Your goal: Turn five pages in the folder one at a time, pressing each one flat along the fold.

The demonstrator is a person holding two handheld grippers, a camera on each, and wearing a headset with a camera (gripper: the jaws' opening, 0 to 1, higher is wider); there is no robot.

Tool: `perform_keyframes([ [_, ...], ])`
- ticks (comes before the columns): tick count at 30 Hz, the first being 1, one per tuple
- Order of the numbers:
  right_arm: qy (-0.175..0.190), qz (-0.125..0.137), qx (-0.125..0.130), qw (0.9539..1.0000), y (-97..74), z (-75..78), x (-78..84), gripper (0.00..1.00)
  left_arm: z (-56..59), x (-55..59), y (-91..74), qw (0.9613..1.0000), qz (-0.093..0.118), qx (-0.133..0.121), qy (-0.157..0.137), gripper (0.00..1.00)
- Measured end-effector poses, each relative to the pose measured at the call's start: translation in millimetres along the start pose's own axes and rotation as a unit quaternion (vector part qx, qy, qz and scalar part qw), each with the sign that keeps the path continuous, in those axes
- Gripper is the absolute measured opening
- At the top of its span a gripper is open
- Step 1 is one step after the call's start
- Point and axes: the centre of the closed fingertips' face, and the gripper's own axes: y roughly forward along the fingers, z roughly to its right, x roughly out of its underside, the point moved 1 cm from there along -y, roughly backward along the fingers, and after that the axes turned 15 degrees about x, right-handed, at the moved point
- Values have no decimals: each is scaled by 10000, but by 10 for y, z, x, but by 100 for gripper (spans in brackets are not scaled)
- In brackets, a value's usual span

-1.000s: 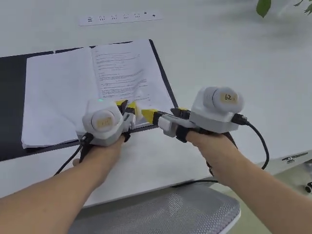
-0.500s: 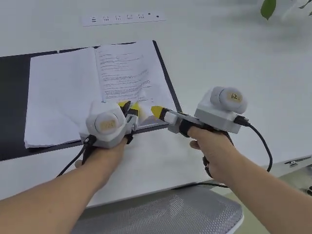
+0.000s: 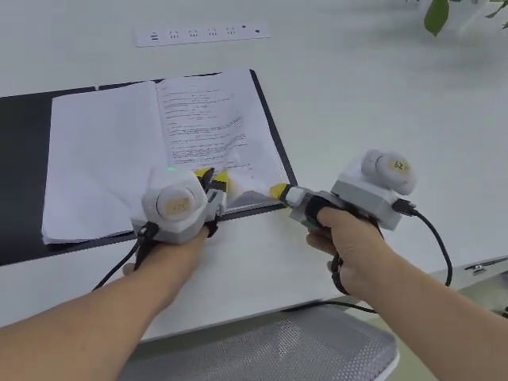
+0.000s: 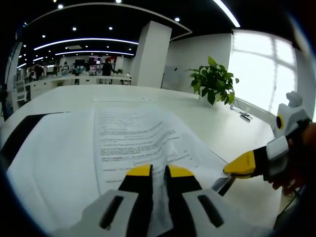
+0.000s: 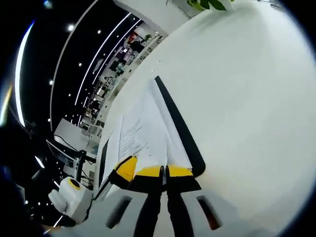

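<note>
At the near edge of the open folder (image 3: 20, 119) on the table (image 3: 357, 95), the left tongs (image 3: 211, 178) pinch the right-hand page (image 3: 206, 127) at its bottom margin. The right tongs (image 3: 278, 191), pressed together, sit beside the corner. A hasty lift could tear or crease the sheet, or drag two sheets over together.

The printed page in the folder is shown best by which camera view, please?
The head view: the printed page lies nearly whole from above, its near edge behind the left tongs. The left gripper view shows it foreshortened; the right gripper view, a narrow tilted strip.
</note>
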Motion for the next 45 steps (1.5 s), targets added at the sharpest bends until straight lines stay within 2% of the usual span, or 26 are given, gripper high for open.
perform_keyframes([
  [8, 0, 170, 39, 9998, -50, -35, -45, 0, 21, -13, 7, 10000, -79, 36, 1, 12],
  [10, 17, 226, -13, 9997, -91, -64, -74, 0, 25, -25, -3, 9998, -112, 94, -131, 12],
  [11, -43, 262, 2, 9996, -117, -78, -91, 0, 16, -19, -25, 9994, -167, 116, -276, 12],
  [12, -71, 282, -10, 9996, -137, -89, -103, 0, 8, -21, -54, 9992, -225, 97, -302, 11],
  [14, -118, 385, -102, 9991, -228, -168, -128, 0, 21, -36, -138, 9989, -330, 113, -307, 13],
  [15, -176, 443, -152, 9987, -266, -209, -144, 0, 35, -20, -179, 9986, -446, 166, -233, 15],
  [17, -271, 509, -303, 9979, -360, -319, -165, 0, 62, -51, -274, 9980, -546, 293, -81, 21],
  [18, -388, 555, -368, 9970, -378, -354, -197, 0, 41, -86, -343, 9978, -594, 270, 106, 21],
  [21, -455, 641, -512, 9956, -508, -524, -208, 0, 46, -207, -539, 9979, -579, 254, 163, 24],
  [22, -445, 645, -584, 9952, -549, -598, -206, 0, 4, -249, -604, 9980, -545, 232, 239, 25],
  [29, -575, 711, -950, 9913, -733, -1021, -121, 0, -104, -549, -1062, 9979, -333, 132, 532, 28],
  [32, -644, 695, -1028, 9902, -758, -1143, -64, 0, -162, -647, -1215, 9979, -234, 57, 599, 28],
  [35, -663, 688, -1164, 9886, -800, -1301, -4, 0, -223, -758, -1441, 9980, -96, -39, 617, 29],
  [44, -952, 611, -1566, 9812, -856, -1862, 254, 0, -487, -928, -2018, 9965, 86, -456, 695, 29],
  [45, -979, 591, -1571, 9809, -829, -1870, 244, 0, -504, -943, -2060, 9964, 107, -478, 696, 29],
])
